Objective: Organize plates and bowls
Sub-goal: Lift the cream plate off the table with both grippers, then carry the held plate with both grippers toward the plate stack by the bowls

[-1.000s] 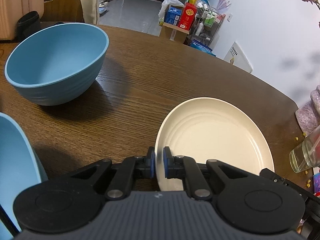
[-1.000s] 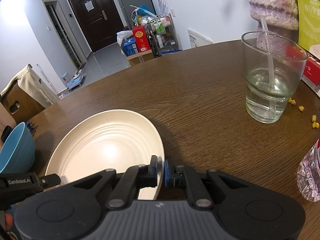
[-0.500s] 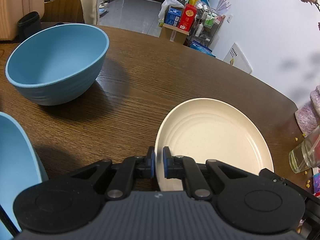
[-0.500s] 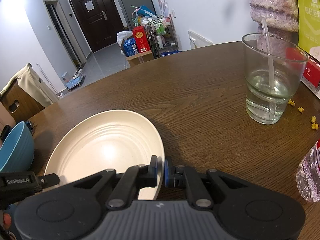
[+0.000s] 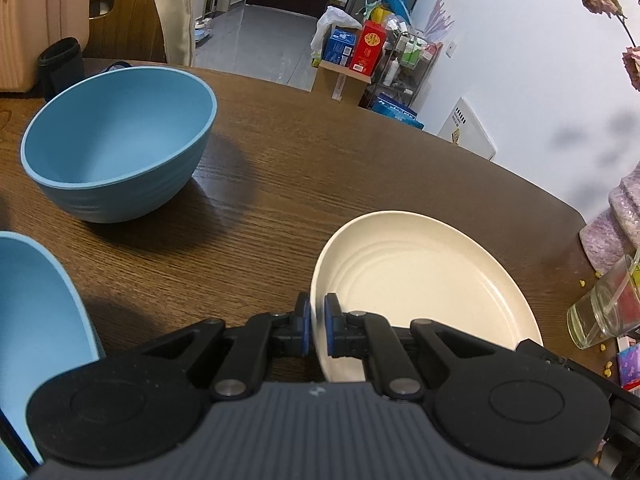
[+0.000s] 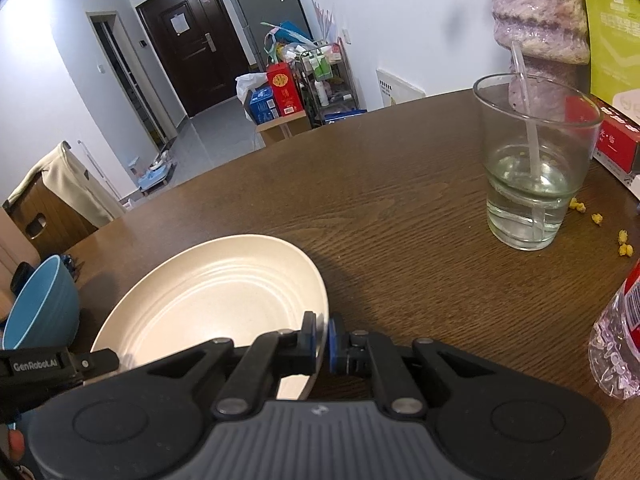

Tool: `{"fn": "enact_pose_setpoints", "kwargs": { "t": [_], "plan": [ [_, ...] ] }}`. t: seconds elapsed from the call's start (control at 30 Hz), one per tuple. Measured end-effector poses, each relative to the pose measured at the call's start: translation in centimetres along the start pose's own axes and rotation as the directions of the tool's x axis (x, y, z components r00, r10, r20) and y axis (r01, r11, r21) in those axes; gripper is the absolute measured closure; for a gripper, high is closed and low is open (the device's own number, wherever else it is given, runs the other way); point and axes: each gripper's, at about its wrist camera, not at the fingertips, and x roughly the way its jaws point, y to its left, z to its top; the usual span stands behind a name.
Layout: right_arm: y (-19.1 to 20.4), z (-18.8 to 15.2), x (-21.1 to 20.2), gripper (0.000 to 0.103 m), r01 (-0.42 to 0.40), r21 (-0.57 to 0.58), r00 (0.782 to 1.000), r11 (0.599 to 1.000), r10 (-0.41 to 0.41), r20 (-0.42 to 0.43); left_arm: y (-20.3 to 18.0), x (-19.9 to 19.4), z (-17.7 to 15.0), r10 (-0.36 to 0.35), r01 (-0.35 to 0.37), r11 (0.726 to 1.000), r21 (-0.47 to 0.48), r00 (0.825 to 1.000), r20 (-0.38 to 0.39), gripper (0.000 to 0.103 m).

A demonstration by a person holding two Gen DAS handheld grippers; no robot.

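Note:
A cream plate (image 5: 424,284) with ringed inside lies on the dark wooden table (image 5: 280,168). My left gripper (image 5: 317,326) is shut on its left rim. My right gripper (image 6: 322,340) is shut on the same cream plate (image 6: 216,304) at its right rim. A blue bowl (image 5: 116,140) stands upright at the far left of the left wrist view. Part of a second blue dish (image 5: 36,320) shows at the near left edge. In the right wrist view the blue bowl (image 6: 40,308) shows at the left, behind the other gripper's body.
A glass of water (image 6: 532,176) with a straw stands right of the plate, with yellow crumbs (image 6: 600,220) near it. A plastic bottle (image 6: 620,340) lies at the right edge. A red box (image 6: 616,136) and a knitted purple object (image 6: 536,12) stand behind the glass.

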Motion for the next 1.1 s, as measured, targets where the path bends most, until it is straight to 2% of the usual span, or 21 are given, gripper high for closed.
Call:
{"fn": "enact_pose_setpoints", "kwargs": {
  "t": [0.47,1.1],
  "plan": [
    [0.2,-0.3,-1.5,0.098,-0.005,0.005,1.0,1.0,0.005,0.028,0.3,-1.2,-0.3,-0.015,0.015,1.0,0.001,1.0,0.022,0.095],
    [1.3,-3.3,-8.9,0.098,-0.027,-0.006,0.994,1.0,0.027,0.104,1.4,-8.7,-2.8,-0.032,0.031,0.999,0.011,0.995,0.095,0.095]
  ]
}}
